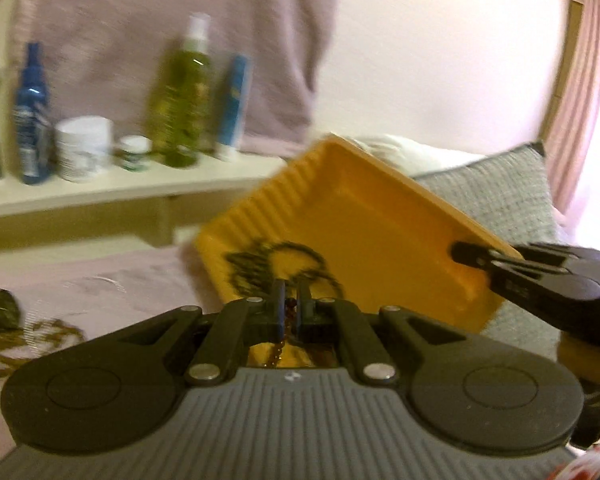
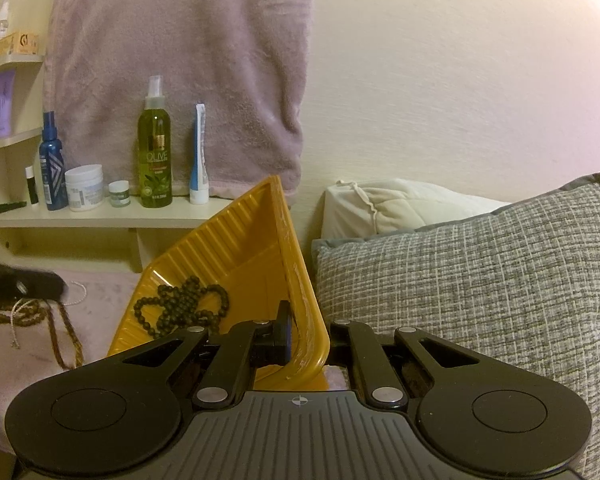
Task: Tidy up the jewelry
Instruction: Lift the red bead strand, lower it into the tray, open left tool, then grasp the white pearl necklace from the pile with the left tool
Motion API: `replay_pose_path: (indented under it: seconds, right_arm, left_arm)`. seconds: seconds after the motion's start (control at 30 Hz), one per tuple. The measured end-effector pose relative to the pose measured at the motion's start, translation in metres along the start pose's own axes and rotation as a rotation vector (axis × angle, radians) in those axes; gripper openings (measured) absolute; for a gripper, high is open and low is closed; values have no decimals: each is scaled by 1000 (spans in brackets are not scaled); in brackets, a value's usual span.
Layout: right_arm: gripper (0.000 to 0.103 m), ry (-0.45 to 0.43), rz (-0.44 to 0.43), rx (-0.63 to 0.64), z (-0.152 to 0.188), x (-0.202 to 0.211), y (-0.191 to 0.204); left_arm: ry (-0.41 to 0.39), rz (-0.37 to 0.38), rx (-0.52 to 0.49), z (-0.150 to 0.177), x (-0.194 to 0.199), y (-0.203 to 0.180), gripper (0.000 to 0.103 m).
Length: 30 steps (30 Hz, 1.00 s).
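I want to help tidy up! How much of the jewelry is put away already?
Partly done. One dark bead string already lies in the yellow tray. In hand: the right gripper holds the tray's rim, tilted up, and the left gripper is shut on a brown chain over the tray. Left: a brown necklace and a white cord lie on the pink cover.

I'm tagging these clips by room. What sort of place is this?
Probably a bedroom: a grey pillow on a pink bed cover, and a wall shelf of toiletries, among them an olive spray bottle.
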State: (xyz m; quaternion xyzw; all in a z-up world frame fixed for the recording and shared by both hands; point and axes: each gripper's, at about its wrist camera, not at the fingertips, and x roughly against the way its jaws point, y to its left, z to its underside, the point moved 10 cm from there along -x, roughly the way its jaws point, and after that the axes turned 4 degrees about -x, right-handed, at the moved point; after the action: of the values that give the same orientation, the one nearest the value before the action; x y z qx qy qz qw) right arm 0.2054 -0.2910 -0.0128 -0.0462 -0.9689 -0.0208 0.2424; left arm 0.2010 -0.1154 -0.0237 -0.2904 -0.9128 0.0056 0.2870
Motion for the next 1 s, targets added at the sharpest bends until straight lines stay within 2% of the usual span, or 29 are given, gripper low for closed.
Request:
replay_pose_path:
  seconds: [0.33,0.43,0.47,0.5,0.6,0.73,1.0]
  right_arm:
    - [8,-1,1,-9,0,0,0]
    - [8,0,0,-12,0,0,0]
    - [8,1,0,-12,1,0,-1]
    - [8,1,0,-13,1,1,-1]
    - [8,1,0,-13,0,0,-1]
    - [8,1,0,-13,1,1,-1]
    - [8,2,2,-7,2,0,-1]
  left_arm:
    - [70,90,-34,20,-23,-42,5]
    - [79,77,-41,25,-26,-44,12]
    - [76,67,-36,26,-24,-41,17]
    - [70,55,-31,26,-22,-38,18]
    - [56,2,-12,28,-14,-20,19]
    - [49,-107,-1,34,-1,17,19]
    - [64,-375,38,57,28,103,21]
